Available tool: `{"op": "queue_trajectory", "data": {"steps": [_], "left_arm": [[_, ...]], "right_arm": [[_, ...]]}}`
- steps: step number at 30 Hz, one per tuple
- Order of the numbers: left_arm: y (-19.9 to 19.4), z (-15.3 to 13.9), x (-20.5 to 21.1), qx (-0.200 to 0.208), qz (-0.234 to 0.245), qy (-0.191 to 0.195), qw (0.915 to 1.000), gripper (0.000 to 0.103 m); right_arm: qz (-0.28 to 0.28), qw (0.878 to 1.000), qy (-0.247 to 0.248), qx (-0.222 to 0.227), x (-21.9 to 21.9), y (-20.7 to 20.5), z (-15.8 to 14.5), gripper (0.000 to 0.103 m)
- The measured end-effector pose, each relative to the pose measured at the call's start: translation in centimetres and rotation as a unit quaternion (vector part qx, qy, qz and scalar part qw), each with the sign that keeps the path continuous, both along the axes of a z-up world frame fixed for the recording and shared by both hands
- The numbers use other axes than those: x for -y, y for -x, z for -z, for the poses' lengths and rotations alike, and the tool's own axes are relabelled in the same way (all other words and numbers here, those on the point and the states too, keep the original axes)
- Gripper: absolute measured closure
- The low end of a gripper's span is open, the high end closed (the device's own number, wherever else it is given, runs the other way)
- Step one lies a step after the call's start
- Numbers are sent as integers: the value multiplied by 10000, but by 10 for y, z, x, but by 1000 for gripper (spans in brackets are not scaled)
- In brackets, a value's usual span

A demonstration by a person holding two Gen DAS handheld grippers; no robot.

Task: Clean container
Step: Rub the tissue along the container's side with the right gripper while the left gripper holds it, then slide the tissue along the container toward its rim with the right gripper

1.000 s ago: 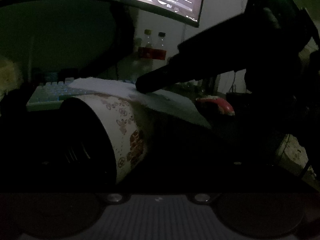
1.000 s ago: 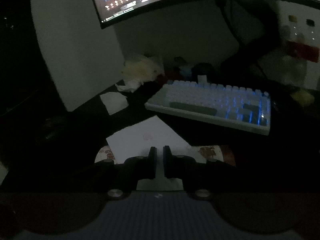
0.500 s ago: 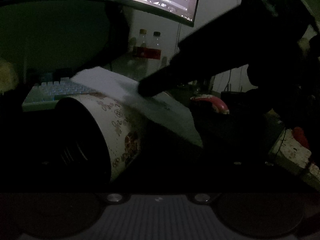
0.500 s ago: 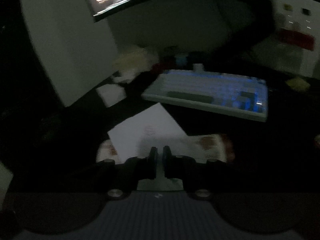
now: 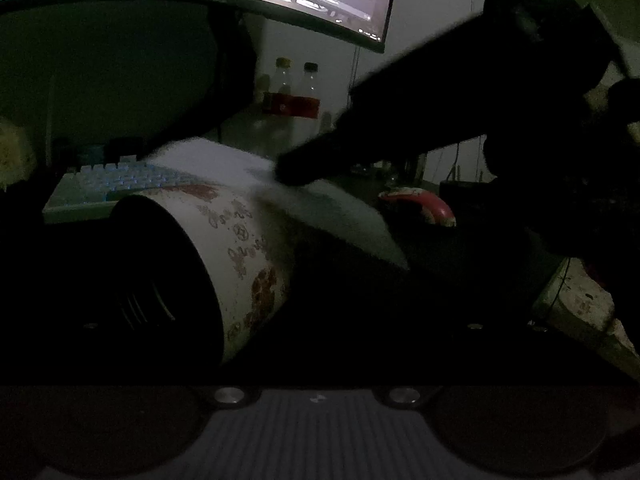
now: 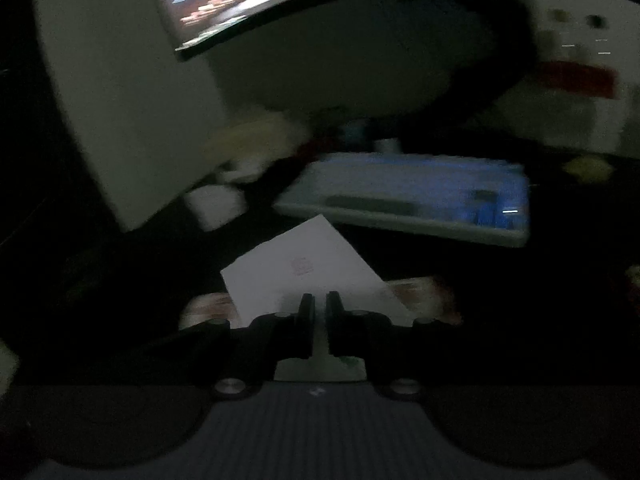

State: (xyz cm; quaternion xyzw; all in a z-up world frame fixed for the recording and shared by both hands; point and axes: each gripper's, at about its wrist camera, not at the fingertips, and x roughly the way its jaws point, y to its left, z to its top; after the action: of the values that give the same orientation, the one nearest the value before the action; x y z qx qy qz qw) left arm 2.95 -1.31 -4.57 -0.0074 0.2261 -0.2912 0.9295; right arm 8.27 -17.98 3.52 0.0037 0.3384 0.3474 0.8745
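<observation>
My right gripper (image 6: pixel 316 308) clamped on white wipe (image 6: pixel 304 268), pressing it onto patterned container (image 5: pixel 240 248) lying on its side. My left gripper: fingers lost in dark, cannot tell if holding container. Judge wiping under way on outer wall; interior apparently untouched. No dirt or cleaned patch discernible. Right view motion-blurred; keyboard (image 6: pixel 404 200) smeared. Container mouth black, contents unseen. Desk surface barely visible.

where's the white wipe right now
The flat white paper wipe lies pinched in the right claw, draped over the floral white paper container, in front of the backlit keyboard.
</observation>
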Motion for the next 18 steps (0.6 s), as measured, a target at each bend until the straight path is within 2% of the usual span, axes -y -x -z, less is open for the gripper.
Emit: {"op": "queue_trajectory", "data": {"steps": [2,5,12,14,18], "left_arm": [[9,4,-1,14,-1,-15,10000,1],[15,5,-2,3,21,5,10000,1],[12,3,-6,-68,93,31,9999,1],[11,1,-7,-114,127,52,9998,1],[17,0,-7,-150,163,64,9997,1]], "right_arm": [[-243,9997,27,50,-8,7,-1,94],[-309,9995,-26,-10,-7,5,-1,97],[524,9986,117,6,15,-10,1,95],[337,9993,100,90,8,-1,0,93],[-323,9994,-126,-23,-5,15,-1,92]]}}
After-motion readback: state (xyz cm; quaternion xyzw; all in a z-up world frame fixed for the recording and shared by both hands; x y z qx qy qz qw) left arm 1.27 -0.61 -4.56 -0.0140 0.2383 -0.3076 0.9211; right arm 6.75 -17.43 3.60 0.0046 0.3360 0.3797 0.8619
